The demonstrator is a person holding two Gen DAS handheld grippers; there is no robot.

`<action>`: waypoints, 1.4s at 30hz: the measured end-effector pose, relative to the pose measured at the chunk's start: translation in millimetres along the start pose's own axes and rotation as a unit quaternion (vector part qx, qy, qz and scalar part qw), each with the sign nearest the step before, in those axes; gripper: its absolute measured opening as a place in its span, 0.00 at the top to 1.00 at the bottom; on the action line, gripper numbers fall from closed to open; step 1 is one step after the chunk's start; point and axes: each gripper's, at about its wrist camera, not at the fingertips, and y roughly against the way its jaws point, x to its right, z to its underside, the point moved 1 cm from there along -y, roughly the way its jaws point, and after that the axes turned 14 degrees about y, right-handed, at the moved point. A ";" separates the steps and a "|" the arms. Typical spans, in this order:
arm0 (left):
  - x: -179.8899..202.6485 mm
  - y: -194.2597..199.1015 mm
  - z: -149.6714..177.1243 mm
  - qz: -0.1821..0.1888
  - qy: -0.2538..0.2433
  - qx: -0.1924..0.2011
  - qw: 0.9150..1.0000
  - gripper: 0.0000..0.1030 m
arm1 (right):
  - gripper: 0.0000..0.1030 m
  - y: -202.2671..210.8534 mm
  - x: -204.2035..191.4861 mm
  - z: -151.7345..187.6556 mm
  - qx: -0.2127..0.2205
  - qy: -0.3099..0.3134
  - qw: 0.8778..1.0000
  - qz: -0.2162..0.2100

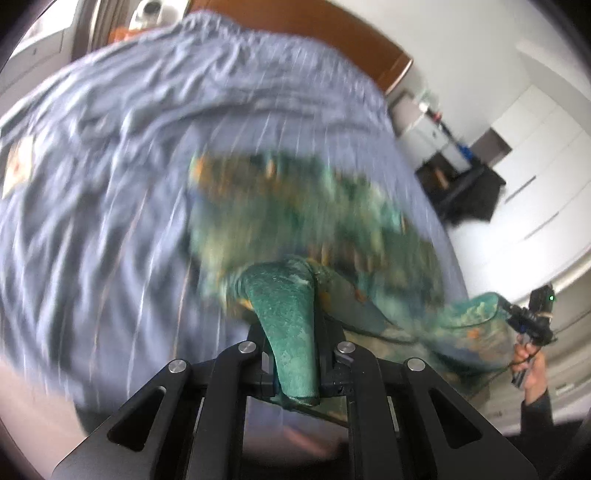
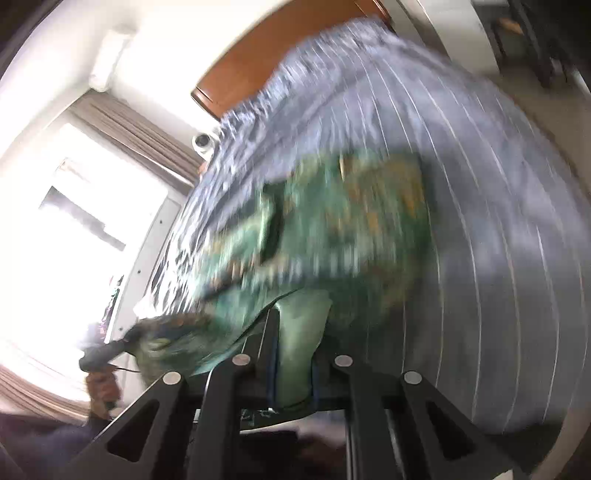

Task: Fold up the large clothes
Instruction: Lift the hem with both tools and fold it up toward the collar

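A green patterned garment with orange marks hangs over the blue striped bedspread, blurred by motion. My left gripper is shut on a fold of its green cloth. My right gripper is shut on another edge of the same garment. The garment stretches between the two. The right gripper also shows in the left wrist view at the far right, and the left gripper shows in the right wrist view at the far left, each held in a hand.
A brown wooden headboard is at the far end of the bed. White cabinets and a dark chair stand right of the bed. A bright window with brown curtains is on the other side.
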 end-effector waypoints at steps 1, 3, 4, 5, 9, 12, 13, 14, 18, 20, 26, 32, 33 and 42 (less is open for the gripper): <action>4.8 -14.6 -19.9 -0.003 0.004 0.007 1.000 0.90 | 0.87 -9.5 1.0 -17.5 0.008 0.009 1.000 0.006; 7.4 -48.2 -53.8 -0.016 0.024 0.011 1.000 0.90 | 0.87 -34.6 14.7 -57.7 0.027 0.018 0.999 0.022; 8.5 -67.1 -68.4 -0.028 0.032 0.011 0.999 0.90 | 0.87 -52.7 26.4 -77.1 0.032 0.013 0.999 0.030; 10.0 -92.5 -84.7 -0.048 0.032 0.010 0.998 0.89 | 0.87 -67.2 35.1 -88.1 0.034 0.005 0.999 0.034; -0.3 -160.6 -101.5 -0.076 0.033 -0.013 0.996 0.71 | 0.87 -139.2 98.5 -115.3 0.027 -0.063 0.996 0.054; -8.3 -178.1 -101.9 -0.073 0.054 -0.029 0.995 0.48 | 0.86 -170.5 120.7 -97.5 0.020 -0.109 0.992 0.065; -9.0 -175.0 -103.1 -0.053 0.064 -0.033 0.996 0.42 | 0.85 -173.2 124.1 -86.6 0.025 -0.128 0.989 0.062; -9.4 -167.8 -106.0 -0.020 0.074 -0.035 0.996 0.29 | 0.83 -176.2 129.6 -83.1 0.030 -0.147 0.987 0.056; -7.5 -129.8 -115.7 0.015 0.071 0.006 0.997 0.03 | 0.36 -167.8 141.6 -81.8 0.065 -0.208 0.976 -0.021; -12.5 -121.3 -116.3 0.023 0.064 0.009 0.998 0.03 | 0.00 -153.2 140.7 -90.4 0.096 -0.211 0.972 -0.039; -15.1 -163.1 -91.4 -0.052 -0.025 -0.027 0.998 0.03 | 0.00 -143.8 103.5 -113.2 0.060 -0.065 0.994 0.065; 10.3 -207.7 -80.8 -0.163 -0.068 -0.019 0.984 0.74 | 0.62 -200.7 64.5 -103.3 -0.045 0.076 0.979 0.183; 13.2 -203.7 -78.8 -0.168 -0.077 -0.014 0.983 0.81 | 0.80 -204.6 60.2 -101.3 -0.059 0.084 0.973 0.205; 67.7 -132.4 -123.9 -0.141 -0.106 0.142 0.974 0.86 | 0.86 -131.7 8.1 -154.7 0.071 0.150 0.949 0.268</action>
